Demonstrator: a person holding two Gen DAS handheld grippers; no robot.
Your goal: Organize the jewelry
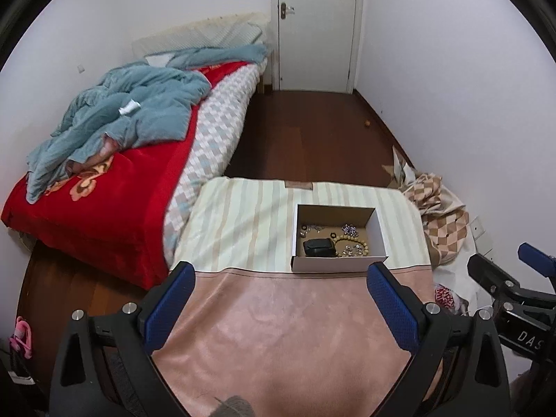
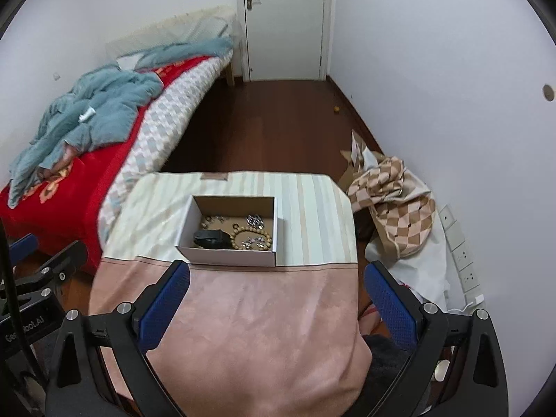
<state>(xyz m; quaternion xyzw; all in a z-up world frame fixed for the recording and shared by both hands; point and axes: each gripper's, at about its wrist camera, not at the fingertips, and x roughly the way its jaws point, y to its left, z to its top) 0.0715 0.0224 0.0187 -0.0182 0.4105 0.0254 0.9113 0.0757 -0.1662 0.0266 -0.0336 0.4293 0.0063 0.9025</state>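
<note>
An open cardboard box (image 1: 378,234) (image 2: 229,259) stands on the cloth-covered table. Inside lie a black case (image 1: 318,247) (image 2: 211,239), a wooden bead bracelet (image 1: 351,242) (image 2: 251,237), small dark rings (image 1: 333,234) (image 2: 236,226) and silver pieces (image 1: 349,229) (image 2: 255,221). My left gripper (image 1: 281,309) is open and empty, above the pink cloth in front of the box. My right gripper (image 2: 276,307) is open and empty, also in front of the box. The right gripper also shows at the right edge of the left wrist view (image 1: 507,281).
The table cloth is pink in front (image 1: 278,330) and striped behind (image 1: 243,222). A bed with a red blanket (image 1: 111,201) and blue quilt (image 1: 132,107) lies left. A checkered cloth heap (image 2: 392,201) lies right. Wall sockets (image 2: 462,257) and a shut door (image 1: 318,27) show beyond.
</note>
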